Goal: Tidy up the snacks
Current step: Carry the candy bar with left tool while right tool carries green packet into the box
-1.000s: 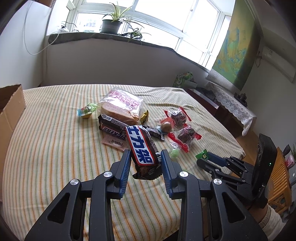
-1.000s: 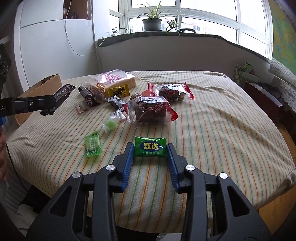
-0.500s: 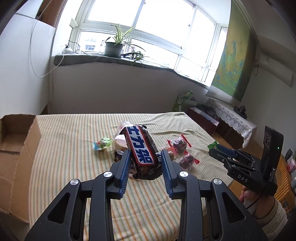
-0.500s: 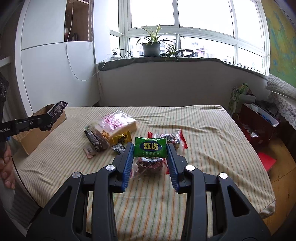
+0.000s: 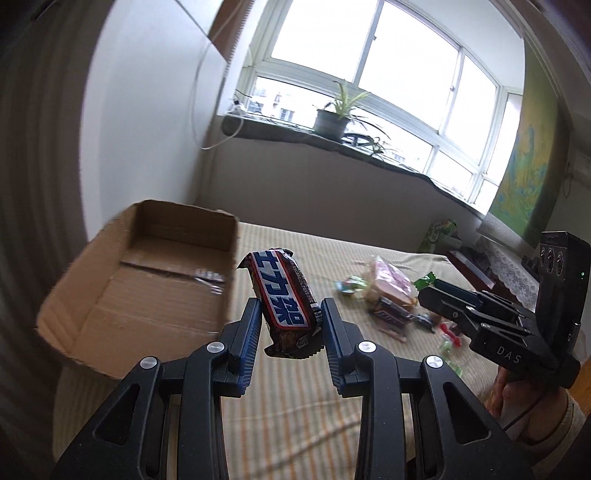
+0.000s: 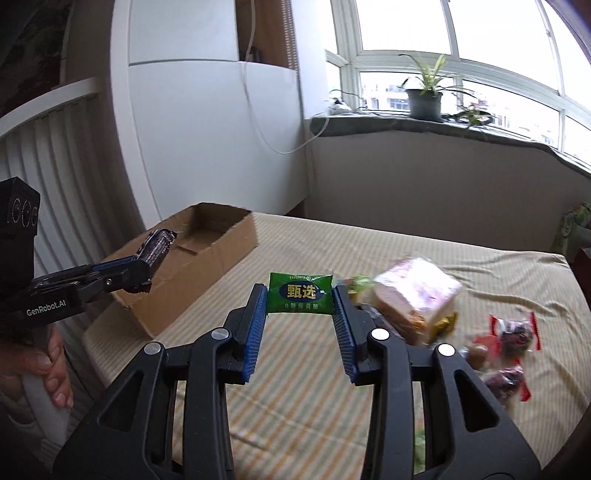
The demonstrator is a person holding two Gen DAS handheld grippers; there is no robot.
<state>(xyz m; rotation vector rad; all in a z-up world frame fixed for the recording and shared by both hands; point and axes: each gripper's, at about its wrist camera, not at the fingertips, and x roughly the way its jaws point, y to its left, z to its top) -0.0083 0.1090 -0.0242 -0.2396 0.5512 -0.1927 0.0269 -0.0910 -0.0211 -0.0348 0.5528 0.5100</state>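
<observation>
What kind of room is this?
Probably a room in someone's home. A potted spider plant sits on the sill of a big bay window, and snacks lie on a striped beige cloth beside an open cardboard box.

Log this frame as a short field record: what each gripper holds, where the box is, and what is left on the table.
left gripper: shut on Snickers bar, held in the air near the box's open side
right gripper: shut on green candy packet, above the striped tablecloth
cardboard box: open, at the table's left edge; only a small wrapper visible inside
remaining snacks: bread pack, red-wrapped cakes, small candies, right of the box
stage: both items lifted, neither in the box yet
</observation>
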